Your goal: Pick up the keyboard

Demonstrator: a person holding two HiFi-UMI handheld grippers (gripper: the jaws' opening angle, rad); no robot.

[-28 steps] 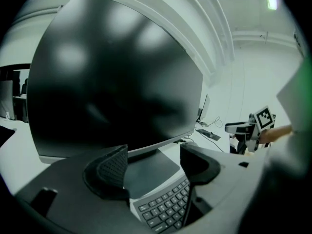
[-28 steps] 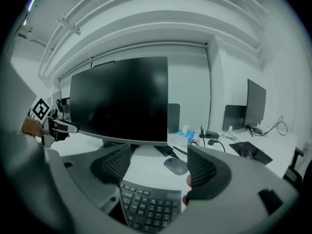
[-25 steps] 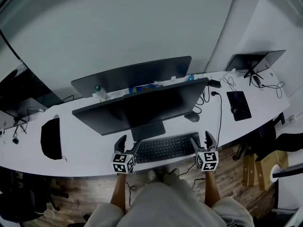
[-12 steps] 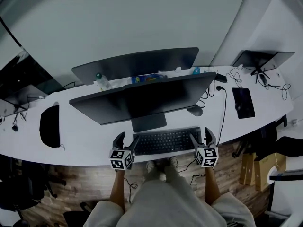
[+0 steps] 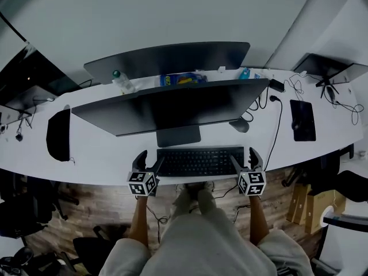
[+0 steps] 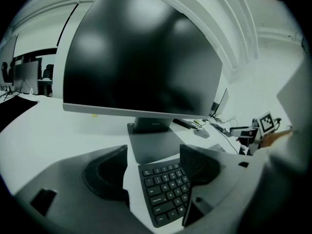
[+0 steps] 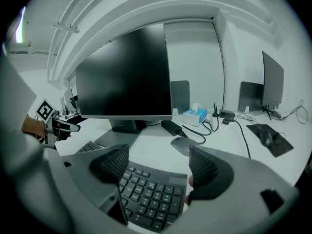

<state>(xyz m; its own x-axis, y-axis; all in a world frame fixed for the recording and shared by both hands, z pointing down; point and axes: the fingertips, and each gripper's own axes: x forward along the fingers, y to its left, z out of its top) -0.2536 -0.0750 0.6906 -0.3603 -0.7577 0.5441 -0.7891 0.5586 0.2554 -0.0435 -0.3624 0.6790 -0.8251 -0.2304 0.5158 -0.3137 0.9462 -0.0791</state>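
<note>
The keyboard [image 5: 200, 161] is laid flat at the desk's [image 5: 92, 168] near edge, just in front of the monitor [image 5: 172, 111] stand. Its left end is straddled by the left gripper [image 5: 149, 161] and its right end by the right gripper [image 5: 244, 158]. Both sets of jaws are spread wide with nothing squeezed yet, and the right ones were just opened a bit more.

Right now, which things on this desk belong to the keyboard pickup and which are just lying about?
Job: keyboard; left hand-held gripper, open astride one end; right hand-held gripper, jaws just opened wider, other end between them.
Lying about: monitor, mouse, water bottle, tissue box, mouse pad.
</note>
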